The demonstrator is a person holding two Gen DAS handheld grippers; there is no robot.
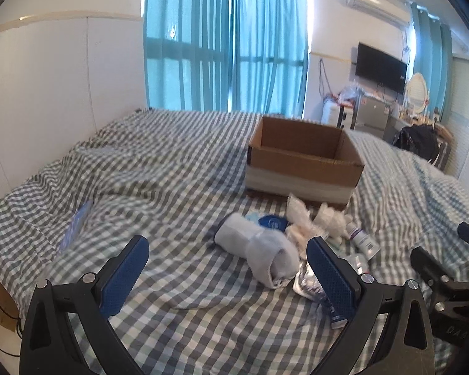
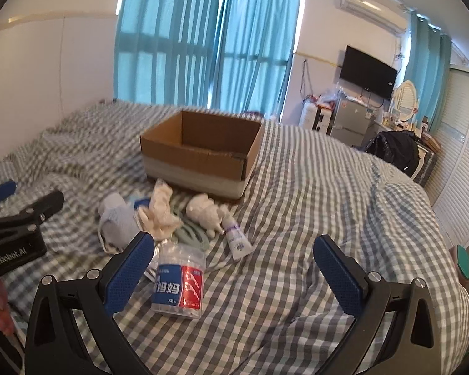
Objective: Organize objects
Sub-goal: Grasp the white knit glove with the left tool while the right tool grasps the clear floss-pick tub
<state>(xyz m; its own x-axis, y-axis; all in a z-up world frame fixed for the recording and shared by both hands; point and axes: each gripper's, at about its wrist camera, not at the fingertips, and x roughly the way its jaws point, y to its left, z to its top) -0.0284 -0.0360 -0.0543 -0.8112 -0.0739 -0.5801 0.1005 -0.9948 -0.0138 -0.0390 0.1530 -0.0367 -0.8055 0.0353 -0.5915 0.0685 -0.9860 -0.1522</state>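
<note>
The left tongs stand spread wide with nothing between the blue pads, low over the checked bed. A rolled grey sock lies just ahead, nearer the right pad, with a crinkled foil packet touching that pad's inner side. To the left the bedding runs bare and rumpled toward the white wall, apart from a flat clear-blue packet near the bed's left edge.

The right tongs are likewise parted and hold nothing. A clear tub of floss picks stands upright just beside the left pad; open bedding stretches from the right pad to the bed's far right edge.

Beyond both lies the loose heap: a crumpled cream cloth, a white plush toy, a small tube lying flat. Behind the heap, almost touching it, sits the open cardboard box, its inside not fully in view.
</note>
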